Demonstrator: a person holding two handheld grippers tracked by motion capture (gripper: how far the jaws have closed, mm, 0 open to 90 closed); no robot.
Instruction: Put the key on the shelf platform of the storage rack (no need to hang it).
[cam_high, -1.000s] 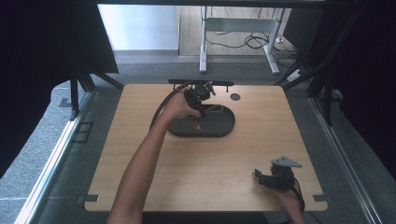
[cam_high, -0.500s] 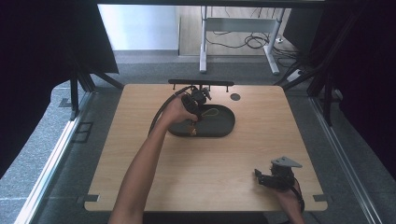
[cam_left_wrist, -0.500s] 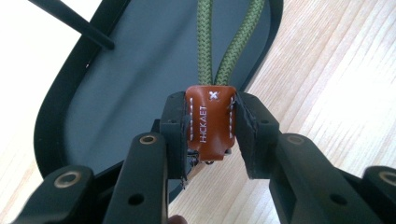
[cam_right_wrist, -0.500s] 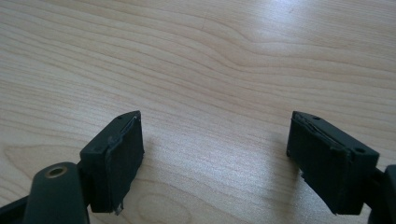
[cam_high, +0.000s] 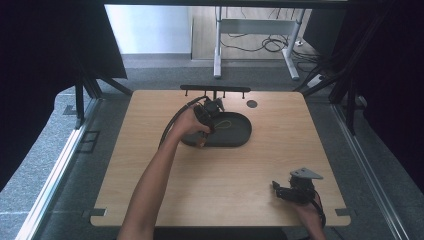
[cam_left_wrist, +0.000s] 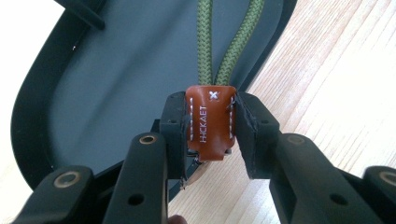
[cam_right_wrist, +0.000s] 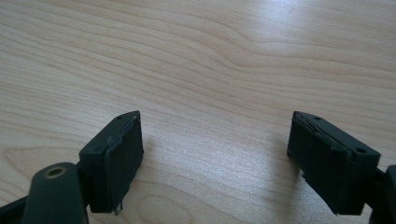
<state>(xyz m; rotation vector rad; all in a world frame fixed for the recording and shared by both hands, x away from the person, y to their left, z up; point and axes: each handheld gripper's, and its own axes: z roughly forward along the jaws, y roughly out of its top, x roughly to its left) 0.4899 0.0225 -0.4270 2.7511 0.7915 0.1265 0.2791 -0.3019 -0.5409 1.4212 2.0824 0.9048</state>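
- Two grippers, one in each hand.
- Left gripper clenched on one brown leather tab, gripped from both sides just over the near rim of one dark oval tray.
- Two strands of one green cord running up out of the tab, side by side, over the tray's floor.
- One metal clip poking out below the tab, mostly hidden.
- Right gripper released, jaws wide apart over one bare wooden table, well apart from the tray, near the table's front corner.
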